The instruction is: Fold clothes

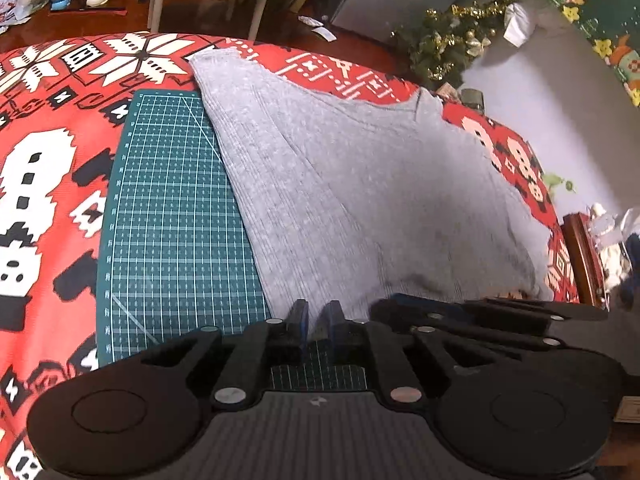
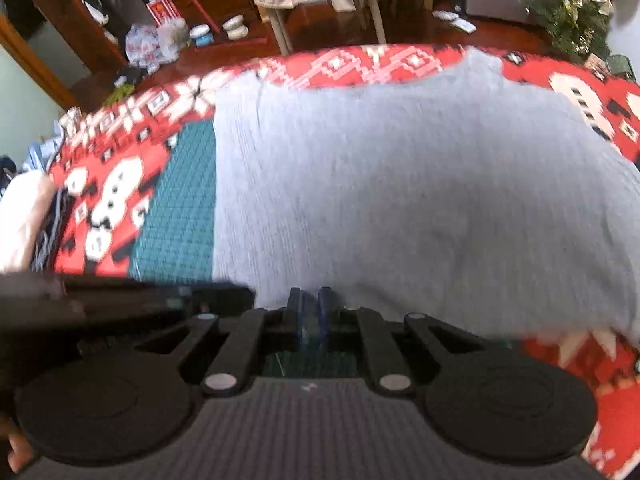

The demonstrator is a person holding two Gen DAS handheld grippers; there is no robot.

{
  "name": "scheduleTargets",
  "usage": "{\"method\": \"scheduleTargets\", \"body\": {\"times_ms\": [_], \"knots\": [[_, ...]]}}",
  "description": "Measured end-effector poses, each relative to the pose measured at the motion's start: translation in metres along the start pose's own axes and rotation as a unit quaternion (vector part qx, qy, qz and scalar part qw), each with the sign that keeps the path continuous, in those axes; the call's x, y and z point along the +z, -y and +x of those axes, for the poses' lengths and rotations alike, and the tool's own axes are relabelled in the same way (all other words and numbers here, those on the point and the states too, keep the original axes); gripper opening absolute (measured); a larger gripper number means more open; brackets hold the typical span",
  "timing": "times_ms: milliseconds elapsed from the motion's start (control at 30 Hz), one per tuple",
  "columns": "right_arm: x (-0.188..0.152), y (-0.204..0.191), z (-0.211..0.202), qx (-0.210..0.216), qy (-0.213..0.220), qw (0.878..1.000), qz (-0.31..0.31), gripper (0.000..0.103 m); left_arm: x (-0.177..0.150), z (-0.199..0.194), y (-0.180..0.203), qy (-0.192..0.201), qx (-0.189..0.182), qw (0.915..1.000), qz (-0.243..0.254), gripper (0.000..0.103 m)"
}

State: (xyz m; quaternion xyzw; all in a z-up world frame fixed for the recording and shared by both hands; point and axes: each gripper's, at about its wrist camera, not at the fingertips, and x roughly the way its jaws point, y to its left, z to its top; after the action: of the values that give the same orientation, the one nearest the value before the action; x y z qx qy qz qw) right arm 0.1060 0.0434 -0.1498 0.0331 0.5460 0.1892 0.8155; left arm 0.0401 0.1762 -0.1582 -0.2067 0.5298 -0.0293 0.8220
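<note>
Left tool (image 1: 319,312) sits slightly parted at the grey garment's (image 1: 360,184) near edge, over the green mat (image 1: 176,216).

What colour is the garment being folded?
Heathered light grey garment, plain with no print; clearest in the left wrist view.

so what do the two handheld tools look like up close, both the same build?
Same build. The left tool and the right tool each have black linkage arms with silver pivot pins, two round black discs, a ribbed dark grey body with a small white mark, and slim dark fingers with blue pads. No cables or sleeves show.
</note>
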Motion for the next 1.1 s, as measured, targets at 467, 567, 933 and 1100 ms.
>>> {"method": "scheduleTargets", "body": {"times_ms": [467, 567, 933, 1100], "knots": [[-0.014, 0.019, -0.098, -0.024, 0.058, 0.995, -0.072, 0.079, 0.003, -0.065, 0.059, 0.083, 0.041, 0.9733, 0.210, 0.060], [-0.005, 0.020, -0.112, -0.039, 0.080, 0.990, -0.106, 0.088, 0.010, -0.072, 0.072, 0.107, 0.054, 0.9642, 0.236, 0.064], [0.025, 0.013, -0.154, -0.125, 0.150, 0.963, -0.184, 0.102, 0.031, -0.100, 0.096, 0.203, 0.100, 0.9266, 0.300, 0.095], [0.034, 0.004, -0.164, -0.153, 0.153, 0.953, -0.210, 0.102, 0.046, -0.101, 0.100, 0.186, 0.102, 0.9425, 0.258, 0.095]]}}
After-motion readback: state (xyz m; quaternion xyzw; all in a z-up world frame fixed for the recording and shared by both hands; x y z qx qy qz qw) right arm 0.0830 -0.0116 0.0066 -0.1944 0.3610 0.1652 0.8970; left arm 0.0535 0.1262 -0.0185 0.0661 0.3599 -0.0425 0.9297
